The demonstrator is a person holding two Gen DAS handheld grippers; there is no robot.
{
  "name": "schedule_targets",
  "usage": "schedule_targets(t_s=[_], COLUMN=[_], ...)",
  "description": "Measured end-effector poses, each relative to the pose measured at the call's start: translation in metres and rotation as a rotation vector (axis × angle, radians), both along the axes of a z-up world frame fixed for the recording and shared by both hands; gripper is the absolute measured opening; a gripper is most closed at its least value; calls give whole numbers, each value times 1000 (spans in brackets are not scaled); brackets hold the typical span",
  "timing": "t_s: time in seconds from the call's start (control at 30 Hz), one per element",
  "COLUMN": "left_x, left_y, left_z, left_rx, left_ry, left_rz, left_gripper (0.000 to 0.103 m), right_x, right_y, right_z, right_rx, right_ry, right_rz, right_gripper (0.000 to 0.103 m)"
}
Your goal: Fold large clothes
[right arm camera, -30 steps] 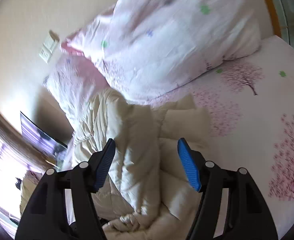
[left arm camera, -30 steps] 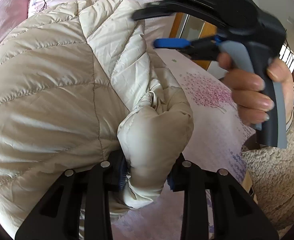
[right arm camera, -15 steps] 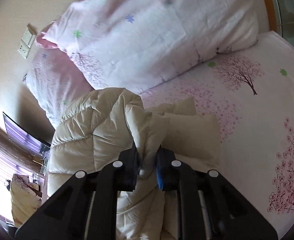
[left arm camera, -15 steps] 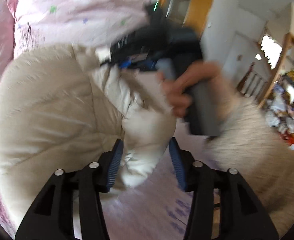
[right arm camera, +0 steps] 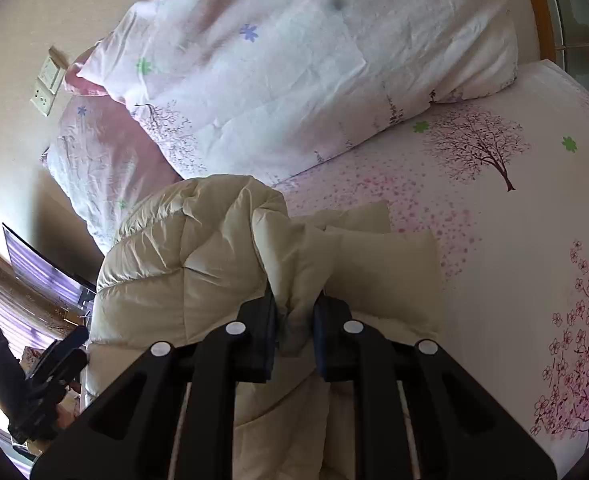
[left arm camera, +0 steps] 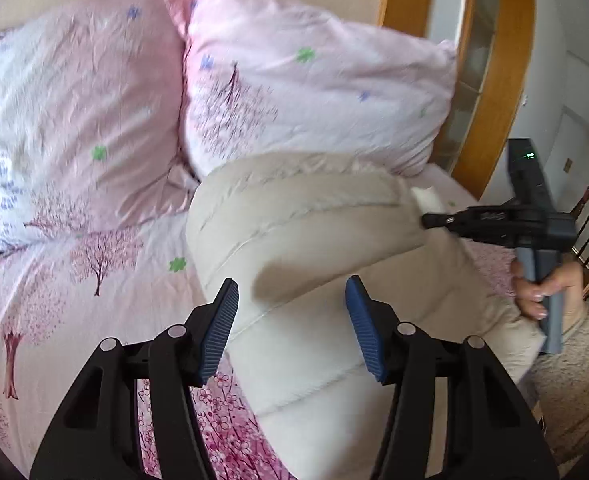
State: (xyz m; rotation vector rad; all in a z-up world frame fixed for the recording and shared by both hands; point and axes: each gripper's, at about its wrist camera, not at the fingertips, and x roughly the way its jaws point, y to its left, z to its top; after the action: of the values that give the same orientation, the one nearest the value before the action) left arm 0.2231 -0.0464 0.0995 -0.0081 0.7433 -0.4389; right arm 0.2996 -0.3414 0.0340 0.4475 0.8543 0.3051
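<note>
A cream quilted puffer jacket lies bunched on the pink flowered bed sheet. My left gripper is open and empty, hovering just above the jacket. My right gripper is shut on a thick fold of the jacket. In the left wrist view the right gripper pinches the jacket's far right edge and holds it up. The left gripper shows dimly at the lower left of the right wrist view.
Two pink flowered pillows lean against the wall behind the jacket. A wooden door frame stands at the right. Wall sockets sit above the pillows. A beige rug lies beside the bed.
My left gripper let go of the jacket cuff, opened and drew back. My right gripper closed on a jacket fold and lifted it to the right.
</note>
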Motion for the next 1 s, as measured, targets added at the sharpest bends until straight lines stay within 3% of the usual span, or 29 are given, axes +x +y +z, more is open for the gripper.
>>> schedule_targets(t_s=[0.2,0.53,0.7,0.83,1.0], left_x=[23,51,55,40,17], left_y=[-6,-29,-39,-32,-13], left_z=[-21,-56,-64,-53,-28], left_rx=[-18,24,74,54,-12], left_ry=[52,154,163,97,47], left_rz=[-19,-53,-45,-42,-45], left_gripper=[57,58,58,58,58], right_x=[6,11,19,3,-50], right_y=[-11,-27,-26,-27,-31], right_z=[-10,-31,-37,-21,16], right_rx=[-15,-18,-58,-135,-134], right_ry=[36,95,106,52,-96], right_rz=[-48,-113,-120,-143,-140], right_gripper=[15,15,18,35,35])
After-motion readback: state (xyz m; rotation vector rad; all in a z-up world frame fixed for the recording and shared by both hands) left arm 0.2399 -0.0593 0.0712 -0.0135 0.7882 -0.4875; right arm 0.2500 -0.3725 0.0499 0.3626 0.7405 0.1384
